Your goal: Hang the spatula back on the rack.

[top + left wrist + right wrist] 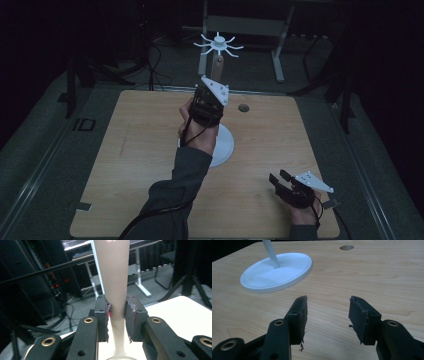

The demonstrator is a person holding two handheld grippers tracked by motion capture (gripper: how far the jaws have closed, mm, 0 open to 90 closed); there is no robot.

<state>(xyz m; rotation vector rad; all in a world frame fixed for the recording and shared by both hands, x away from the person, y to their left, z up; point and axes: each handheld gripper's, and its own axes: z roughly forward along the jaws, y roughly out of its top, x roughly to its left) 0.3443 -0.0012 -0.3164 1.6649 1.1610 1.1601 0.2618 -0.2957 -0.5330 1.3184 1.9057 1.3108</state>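
You have one stand [218, 65] on the table [150, 150], and two grippers at work around it. The stand is a single piece: one round white base [275, 271], one slim pole [116, 277] rising from its middle, and one white crown [218, 45] at the top with thin curved arms fanning out like spokes; nothing hangs on them. The pole looks pale beige up close and thins toward the foot. It stands upright near the middle of the table, toward the far edge, with one small round hole [243, 107] in the tabletop just to its right.

Your left gripper [117, 317] is raised at the pole, its jaws clenched on the shaft, both pads pressing its sides. Your right gripper [328, 315] rests low near the table's near right corner, well apart from the stand, its jaws released and spread wide over bare wood with nothing between them.
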